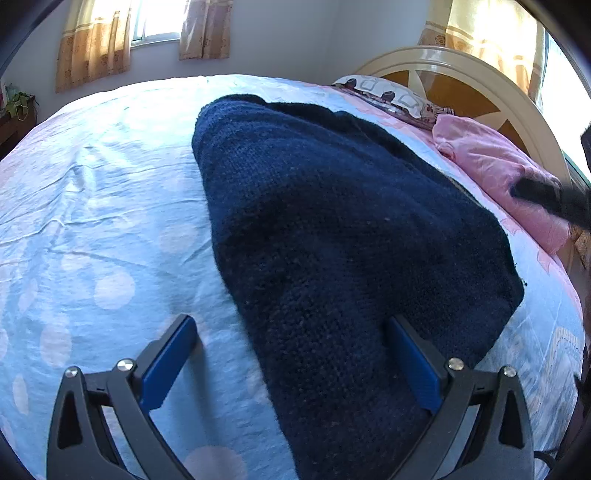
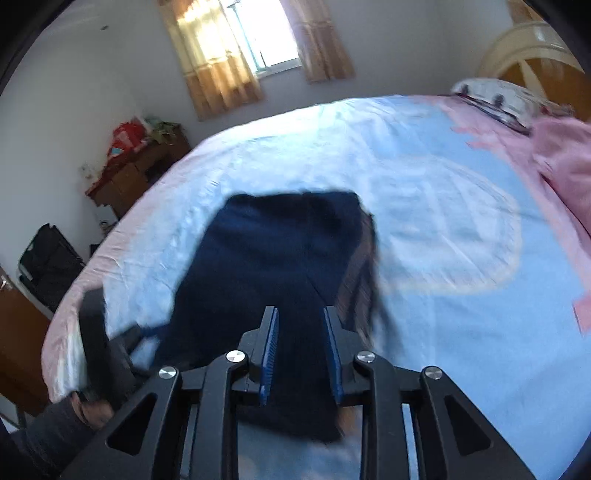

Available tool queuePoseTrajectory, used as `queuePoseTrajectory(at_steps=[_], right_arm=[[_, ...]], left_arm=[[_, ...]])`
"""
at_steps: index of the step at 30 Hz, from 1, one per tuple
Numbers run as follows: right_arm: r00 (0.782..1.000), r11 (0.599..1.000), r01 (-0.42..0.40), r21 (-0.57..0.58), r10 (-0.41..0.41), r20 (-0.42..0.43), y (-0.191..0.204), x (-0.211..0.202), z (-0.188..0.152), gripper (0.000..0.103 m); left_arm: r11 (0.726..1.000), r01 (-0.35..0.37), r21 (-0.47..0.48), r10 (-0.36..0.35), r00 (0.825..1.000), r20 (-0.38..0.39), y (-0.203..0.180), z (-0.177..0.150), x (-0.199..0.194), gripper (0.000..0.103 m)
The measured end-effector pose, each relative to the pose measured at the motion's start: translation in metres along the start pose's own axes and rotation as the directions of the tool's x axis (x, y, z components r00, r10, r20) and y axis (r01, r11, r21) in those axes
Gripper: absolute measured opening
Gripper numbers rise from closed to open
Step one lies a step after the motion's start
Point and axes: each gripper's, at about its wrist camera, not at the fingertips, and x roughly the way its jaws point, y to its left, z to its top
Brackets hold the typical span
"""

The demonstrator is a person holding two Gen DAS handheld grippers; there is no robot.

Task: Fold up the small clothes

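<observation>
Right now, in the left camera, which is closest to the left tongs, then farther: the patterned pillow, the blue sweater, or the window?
1. Blue sweater: lying between the left tongs.
2. Patterned pillow: far right, by the headboard.
3. Window: back wall, past the bed.

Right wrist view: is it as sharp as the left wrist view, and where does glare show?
Right wrist view: motion-blurred, the navy knit garment smeared at its edges, the window blown out. Left wrist view: sharp, knit texture readable on the garment, window overexposed; fisheye bends the bedsheet in both.
</observation>
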Motion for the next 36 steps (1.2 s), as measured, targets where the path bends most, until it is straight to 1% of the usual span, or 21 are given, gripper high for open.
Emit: queuePoseTrajectory(at_steps=[1, 2, 3, 4, 6, 7, 8, 12, 14, 15, 16, 17, 18, 19, 22, 25, 28, 32, 34, 35, 36], right_arm=[[0.999, 1.000, -0.026, -0.005, 0.026, -0.020, 0.004, 0.010, 0.006, 0.026], [0.997, 0.999, -0.053, -0.007, 0.052, -0.060, 0.008, 0.026, 0.011, 0.026], [0.993, 0.998, -0.059, -0.001, 0.059, -0.103, 0.010, 0.043, 0.013, 0.026], [0.990, 0.999, -0.041, 0.004, 0.041, -0.135, 0.009, 0.057, 0.011, 0.026], [0.975, 0.999, 0.033, -0.022, -0.037, -0.218, 0.004, 0.087, 0.001, 0.026], [0.975, 0.999, 0.025, -0.025, -0.030, -0.219, 0.003, 0.091, -0.004, 0.026], [0.982, 1.000, 0.004, -0.027, -0.009, -0.190, 0.000, 0.089, -0.008, 0.026], [0.982, 0.998, -0.066, 0.001, 0.065, -0.178, -0.010, 0.077, -0.011, 0.026], [0.986, 0.995, -0.095, 0.001, 0.095, -0.138, -0.018, 0.065, -0.006, 0.027], [0.988, 0.995, -0.095, 0.004, 0.095, -0.121, -0.020, 0.063, -0.003, 0.027], [0.991, 0.995, -0.099, 0.022, 0.100, -0.089, -0.029, 0.056, 0.002, 0.031], [0.992, 0.994, -0.100, 0.040, 0.103, -0.072, -0.037, 0.054, 0.006, 0.045], [0.993, 0.992, -0.100, 0.074, 0.104, -0.054, -0.048, 0.051, 0.011, 0.055], [0.993, 0.988, -0.104, 0.110, 0.109, -0.039, -0.058, 0.051, 0.015, 0.067], [0.990, 0.967, -0.135, 0.214, 0.142, -0.018, -0.087, 0.058, 0.025, 0.069], [0.991, 0.963, -0.118, 0.243, 0.128, -0.025, -0.102, 0.077, 0.033, 0.069], [0.986, 0.953, -0.135, 0.272, 0.156, -0.055, -0.112, 0.099, 0.041, 0.069], [0.970, 0.934, -0.172, 0.314, 0.217, -0.113, -0.124, 0.132, 0.043, 0.069], [0.958, 0.919, -0.207, 0.336, 0.260, -0.120, -0.130, 0.144, 0.044, 0.069], [0.949, 0.904, -0.240, 0.354, 0.296, -0.112, -0.133, 0.149, 0.044, 0.069], [0.945, 0.898, -0.256, 0.357, 0.310, -0.105, -0.134, 0.151, 0.044, 0.069]], left_arm=[[1.000, 0.000, 0.000, 0.000, 1.000, 0.001, 0.000, 0.000, 0.000, 0.103], [1.000, -0.001, 0.000, 0.001, 1.000, 0.001, -0.001, 0.000, 0.000, 0.103], [1.000, -0.001, -0.001, 0.001, 1.000, 0.001, 0.000, 0.000, 0.000, 0.103], [1.000, 0.000, -0.002, 0.000, 1.000, 0.002, 0.000, 0.000, 0.000, 0.103], [1.000, 0.003, -0.004, -0.003, 1.000, 0.002, 0.001, -0.001, 0.000, 0.103], [1.000, 0.005, -0.004, -0.005, 1.000, 0.001, 0.001, -0.001, 0.000, 0.103], [1.000, 0.007, -0.006, -0.007, 1.000, 0.002, 0.001, -0.001, 0.000, 0.103], [1.000, 0.017, -0.012, -0.017, 1.000, 0.007, 0.005, -0.002, -0.004, 0.103], [0.999, 0.022, -0.033, -0.021, 0.999, 0.026, 0.010, -0.003, -0.009, 0.103], [0.998, 0.030, -0.053, -0.028, 0.999, 0.046, 0.013, -0.004, -0.013, 0.103], [0.997, 0.046, -0.070, -0.042, 0.997, 0.060, 0.017, -0.003, -0.015, 0.103], [0.994, 0.065, -0.092, -0.059, 0.996, 0.069, 0.022, -0.003, -0.017, 0.103], [0.989, 0.080, -0.122, -0.072, 0.995, 0.069, 0.028, -0.003, -0.016, 0.103], [0.983, 0.097, -0.156, -0.088, 0.994, 0.064, 0.035, -0.002, -0.015, 0.103], [0.973, 0.133, -0.187, -0.121, 0.990, 0.074, 0.043, -0.003, -0.015, 0.103], [0.977, 0.129, -0.171, -0.119, 0.991, 0.068, 0.037, -0.003, -0.014, 0.103], [0.978, 0.139, -0.153, -0.131, 0.989, 0.062, 0.030, -0.002, -0.013, 0.103], [0.980, 0.155, -0.128, -0.150, 0.988, 0.043, 0.025, -0.001, -0.010, 0.103], [0.982, 0.150, -0.112, -0.148, 0.989, 0.032, 0.022, 0.000, -0.008, 0.103], [0.983, 0.148, -0.106, -0.145, 0.989, 0.028, 0.021, 0.000, -0.008, 0.103], [0.985, 0.144, -0.098, -0.142, 0.990, 0.024, 0.019, 0.001, -0.007, 0.103]])
